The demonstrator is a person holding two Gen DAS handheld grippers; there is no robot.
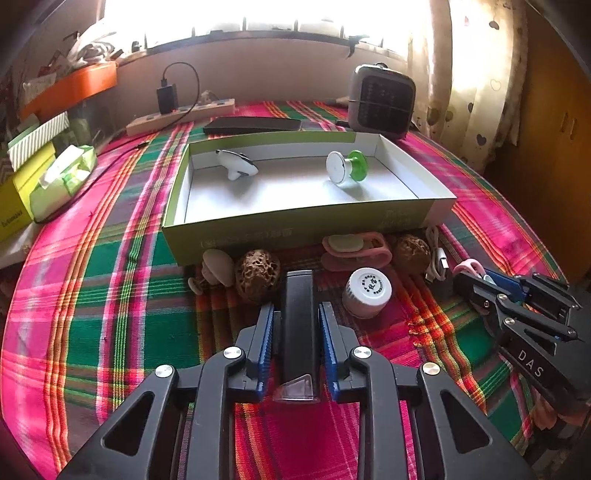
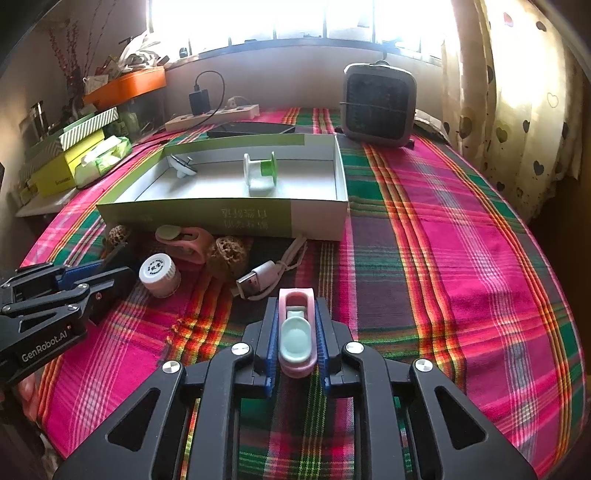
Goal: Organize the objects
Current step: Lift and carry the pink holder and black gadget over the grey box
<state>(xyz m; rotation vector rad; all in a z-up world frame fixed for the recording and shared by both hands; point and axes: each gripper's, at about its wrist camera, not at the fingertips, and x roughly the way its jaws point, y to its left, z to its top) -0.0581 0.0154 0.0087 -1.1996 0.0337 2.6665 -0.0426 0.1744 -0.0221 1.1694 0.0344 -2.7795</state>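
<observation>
Between the blue pads (image 1: 328,347) of the left gripper (image 1: 296,332) is a black bar (image 1: 297,325). Between the jaws of the right gripper (image 2: 296,332) is a pink clip (image 2: 296,325) with a pale green button. Under both, the tablecloth (image 2: 461,258) is a pink, green and orange plaid. Beyond the jaws, the box (image 1: 295,229) is green outside and white inside.

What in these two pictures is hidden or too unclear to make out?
- Left wrist view: the black object between the left gripper fingers; its identity is unclear.
- Right wrist view: the underside of the pink clip in the right gripper, hidden by the fingers.
- Both views: the window, washed out by glare.
- The bottle cap print is too small to read.
</observation>
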